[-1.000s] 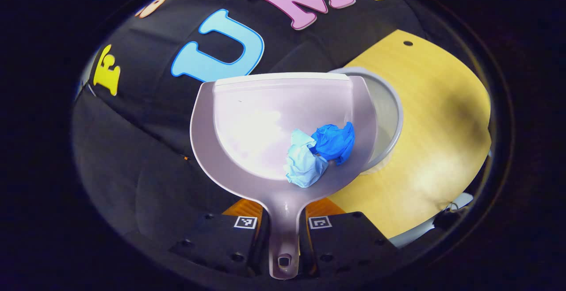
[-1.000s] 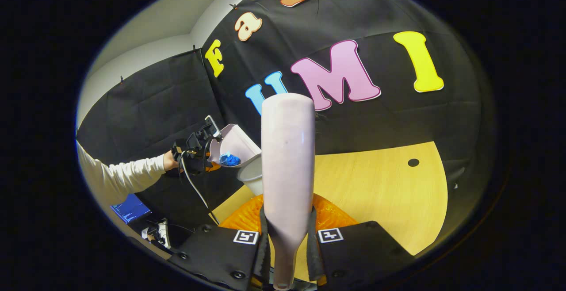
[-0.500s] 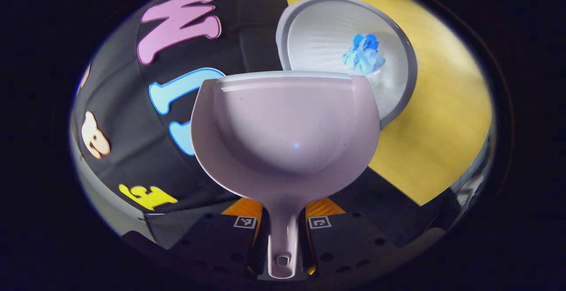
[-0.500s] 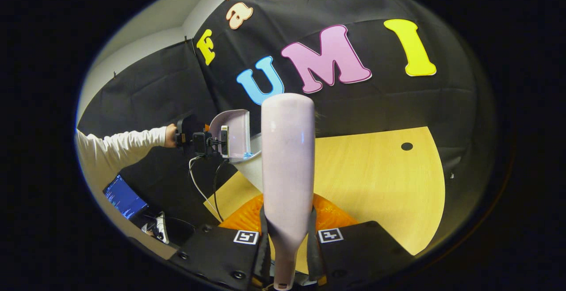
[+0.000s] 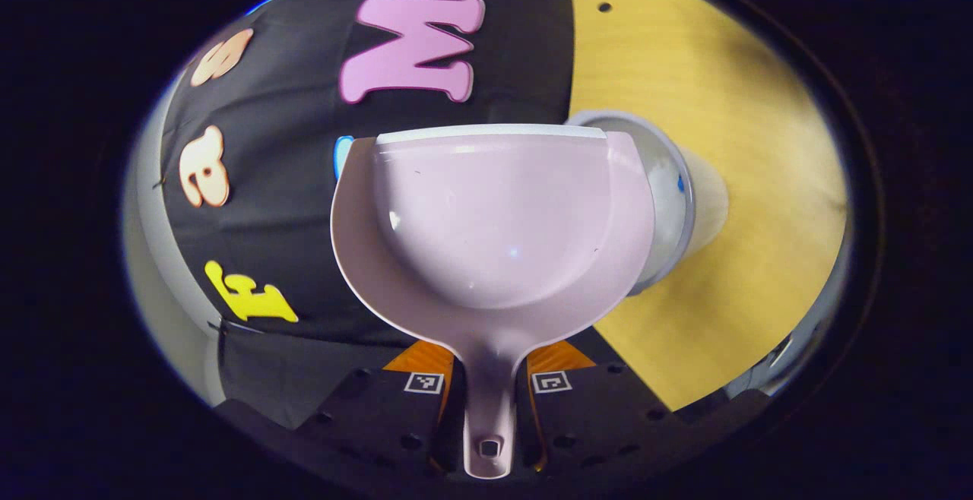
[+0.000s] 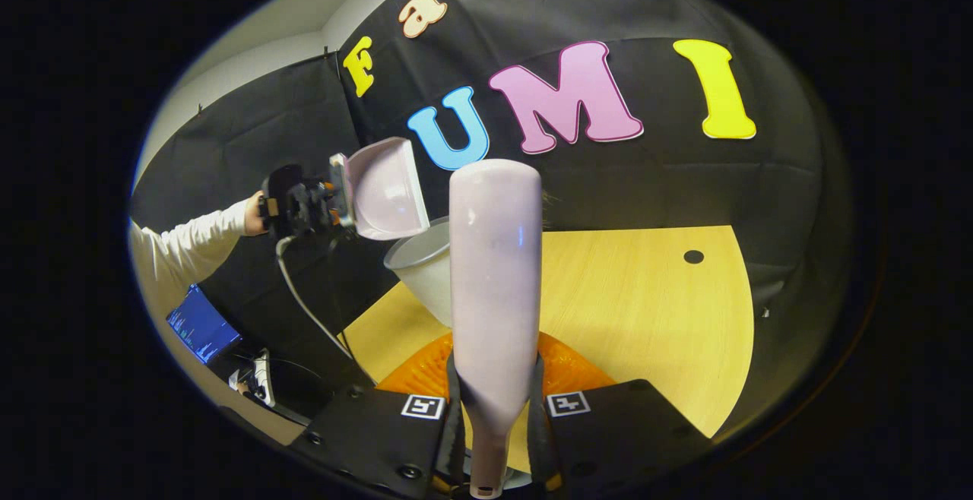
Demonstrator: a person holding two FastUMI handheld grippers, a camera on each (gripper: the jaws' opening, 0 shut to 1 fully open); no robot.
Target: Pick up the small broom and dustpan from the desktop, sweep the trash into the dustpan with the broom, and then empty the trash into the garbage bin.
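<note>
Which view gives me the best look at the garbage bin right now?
The right gripper view: the garbage bin stands on the desktop under the tilted dustpan, partly behind the broom. In the left gripper view the dustpan covers most of the bin, leaving part of its rim and wall.

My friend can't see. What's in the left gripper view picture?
An empty pale pink dustpan is held by its handle in the left gripper, jaws closed on it. Behind it sits a grey garbage bin on a wooden table.
</note>
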